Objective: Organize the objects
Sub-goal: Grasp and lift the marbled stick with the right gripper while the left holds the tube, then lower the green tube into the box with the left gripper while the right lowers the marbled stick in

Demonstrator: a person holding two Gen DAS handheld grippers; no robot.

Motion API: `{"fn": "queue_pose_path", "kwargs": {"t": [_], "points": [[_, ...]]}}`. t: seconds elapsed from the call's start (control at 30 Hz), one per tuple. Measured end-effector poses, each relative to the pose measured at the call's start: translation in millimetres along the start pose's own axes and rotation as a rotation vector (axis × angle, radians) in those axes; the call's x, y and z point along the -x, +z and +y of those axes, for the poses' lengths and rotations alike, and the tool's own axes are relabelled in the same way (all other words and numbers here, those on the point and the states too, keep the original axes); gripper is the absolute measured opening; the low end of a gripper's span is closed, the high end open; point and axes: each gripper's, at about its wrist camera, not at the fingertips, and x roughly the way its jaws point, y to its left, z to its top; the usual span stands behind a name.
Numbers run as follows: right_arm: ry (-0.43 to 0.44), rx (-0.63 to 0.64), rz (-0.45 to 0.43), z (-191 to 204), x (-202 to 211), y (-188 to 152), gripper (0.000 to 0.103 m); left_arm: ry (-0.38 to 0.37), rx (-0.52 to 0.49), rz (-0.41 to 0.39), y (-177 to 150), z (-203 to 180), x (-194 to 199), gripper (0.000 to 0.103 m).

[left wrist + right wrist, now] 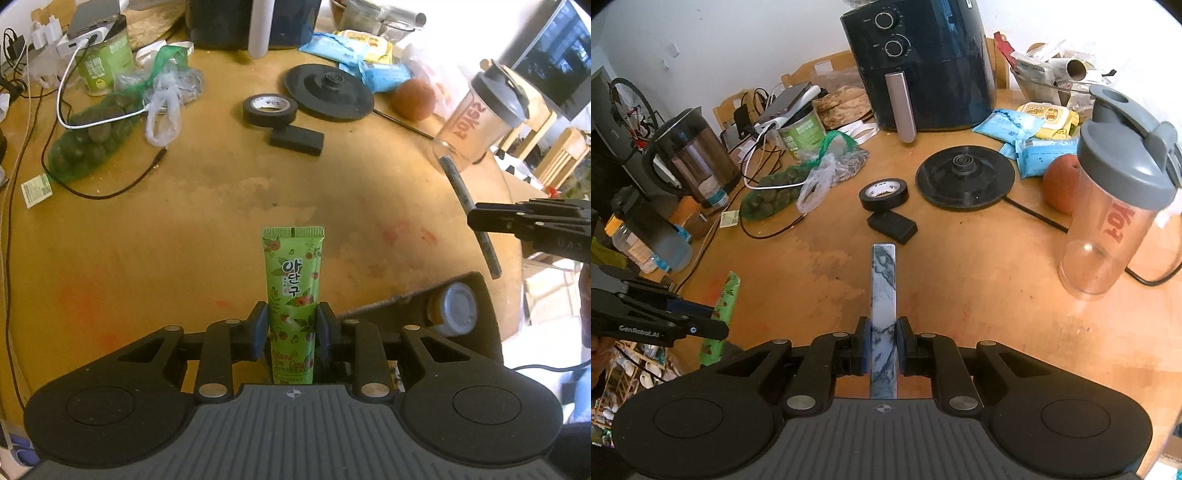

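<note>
Fingers (260, 332) on my left gripper (291, 328) pinch the soft, light hand cream tube (293, 273) low on its body above the worktop (184, 221), while my right gripper (882, 345) clamps the stiff, slick marbled bar (884, 291) near its lower end.

round wooden table (960, 266), worn top w/ pale patches & reddish smears, fills most of both views. plain white wall (720, 44) across upper left of right wrist view. wooden chair backs (820, 70) behind table's far edge, upper centre-left. bicycle wheel (628, 99) at far left edge. in left wrist view, window (561, 55) upper right, strong daylight blowing out that corner; more wooden chairs (554, 155) below it at right edge.
</note>
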Motion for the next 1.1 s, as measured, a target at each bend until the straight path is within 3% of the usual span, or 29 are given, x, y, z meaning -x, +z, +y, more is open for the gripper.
{"fn": "queue_pose_path", "kwargs": {"t": [0.57,0.87,1.1], "points": [[0.088,-0.002,0.016,11.7,24.8,-34.3,0.017,-0.101,-0.054,0.024,-18.7,-46.3,5.7,0.028],[0.114,-0.011,0.018,14.6,34.2,-51.3,0.017,-0.235,0.075,0.015,-28.7,-49.4,5.3,0.029],[0.127,-0.008,0.026,14.9,39.3,-63.3,0.017,-0.177,0.098,-0.009,-35.8,-50.6,12.2,0.04]]}}
